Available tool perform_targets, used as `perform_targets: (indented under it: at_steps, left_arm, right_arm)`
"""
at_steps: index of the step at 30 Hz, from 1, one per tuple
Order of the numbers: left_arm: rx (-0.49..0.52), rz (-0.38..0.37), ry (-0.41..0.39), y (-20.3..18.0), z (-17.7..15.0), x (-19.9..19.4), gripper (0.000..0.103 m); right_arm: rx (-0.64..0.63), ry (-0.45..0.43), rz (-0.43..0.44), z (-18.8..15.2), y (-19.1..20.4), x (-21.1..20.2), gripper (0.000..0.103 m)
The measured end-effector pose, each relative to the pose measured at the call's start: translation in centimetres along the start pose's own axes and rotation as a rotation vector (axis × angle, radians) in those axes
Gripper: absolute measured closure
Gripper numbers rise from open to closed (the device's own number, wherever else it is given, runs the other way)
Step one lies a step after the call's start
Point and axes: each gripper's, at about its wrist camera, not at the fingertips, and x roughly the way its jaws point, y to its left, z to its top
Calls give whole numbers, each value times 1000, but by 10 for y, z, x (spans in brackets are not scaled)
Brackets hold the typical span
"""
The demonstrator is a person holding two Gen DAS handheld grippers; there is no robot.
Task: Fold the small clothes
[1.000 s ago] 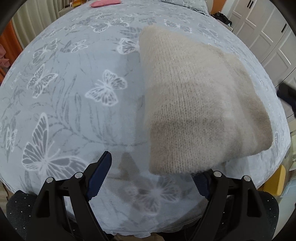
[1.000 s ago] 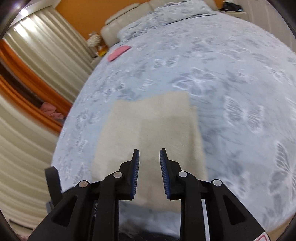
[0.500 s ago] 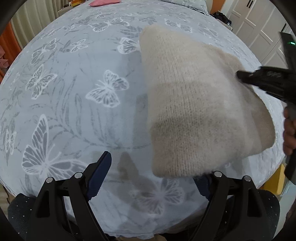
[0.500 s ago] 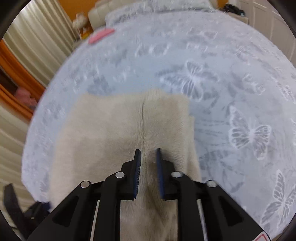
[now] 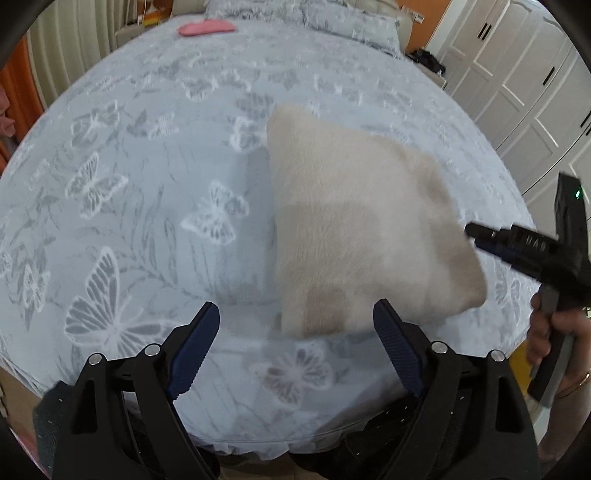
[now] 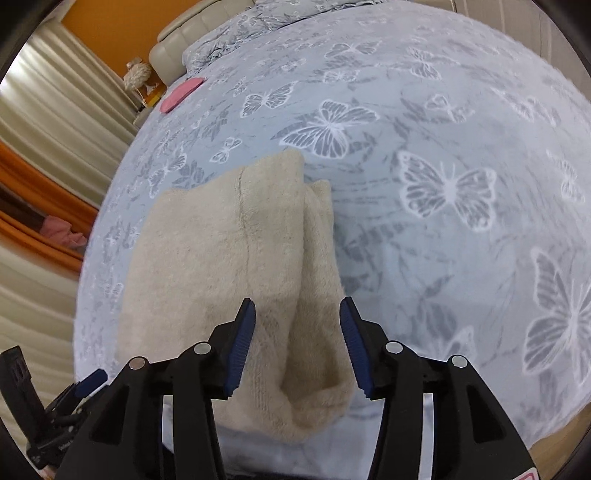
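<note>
A folded cream knit garment [image 5: 362, 229] lies on the butterfly-print bedspread [image 5: 147, 192], near the front edge. My left gripper [image 5: 295, 350] is open and empty, hovering just in front of its near corner. My right gripper [image 6: 297, 343] is open, its jaws standing either side of the garment's [image 6: 229, 258] layered right edge, above it. In the left wrist view the right gripper [image 5: 476, 236] shows at the garment's right side, held by a hand.
A pink item [image 5: 207, 27] lies at the far end of the bed [image 6: 443, 110], also in the right wrist view [image 6: 181, 94]. Pillows and headboard [image 6: 177, 48] are beyond. White wardrobe doors [image 5: 524, 74] stand right; curtains [image 6: 44, 122] hang left.
My right gripper has opened wide, after narrowing over the garment half a second ago. The left gripper has pulled back and up a little and stays open.
</note>
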Motion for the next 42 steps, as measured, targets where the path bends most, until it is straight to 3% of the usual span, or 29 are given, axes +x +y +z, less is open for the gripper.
perform_targets:
  at_steps: [8,10,14,15,16,17,18,21,23,24,25,26,27,29,30,32,34,36,38,39,41,42]
  left_arm:
    - [18,21,-26,-10,15,-2,20]
    - [20,29,-24,-12,15,1,20]
    - [17,30,-9,-12,14,7,20]
    - [15,31,-6,-12,14,9,20]
    - [13,33,2,-11,13,12,20]
    - [7,36,15,-9,12,16,20]
    - [2,38,25,-7,12,19,20]
    - [-15,42,25,1,9,18,20]
    - [-24,46,25,9,10,20,19]
    - [-39,41,34,14,12,24,19]
    - [-54,32,40,17,14,27,19]
    - [-69,18,44,19,18,29,19]
    - [-83,-8,41,21,25,30,19]
    - [-89,-34,31,21,36,33,17]
    - [-95,-44,29,21,43,36,15]
    - [-131,-118,34,21,59,49,14]
    - [-194,-182,75,22,71,69,11]
    - [-294,-230,164,28,79,104,11]
    - [-379,-298,228,33,79,131,9]
    - [-430,-343,271,37,76,146,9]
    - [-503,-410,300,44,75,160,12]
    - [-495,-429,294,45,80,158,28]
  right_arm:
    - [4,28,86,-3,12,1,54]
    - [1,42,98,-6,15,3,46]
    - [-14,87,137,-15,20,12,45]
    - [-27,105,138,-17,21,17,47]
    - [-56,143,129,-21,23,27,77]
    - [-69,165,109,-23,23,34,91]
    - [-64,176,99,-24,21,37,90]
    - [-56,52,136,-22,18,2,90]
    - [-57,45,130,-21,14,3,88]
    - [-69,84,106,-22,12,14,82]
    - [-94,153,50,-25,10,30,80]
    - [-104,168,34,-26,10,35,80]
    - [-100,145,49,-24,11,30,75]
    - [-76,49,48,-12,11,13,52]
    - [-62,-2,26,-6,9,7,33]
    - [-44,-32,10,6,4,8,30]
    - [-9,13,35,18,-6,27,25]
    - [47,74,68,23,-14,51,24]
    - [138,147,179,24,-24,80,23]
    - [191,169,225,23,-29,92,17]
    - [225,136,243,24,-25,99,23]
    - [202,136,247,26,-20,99,57]
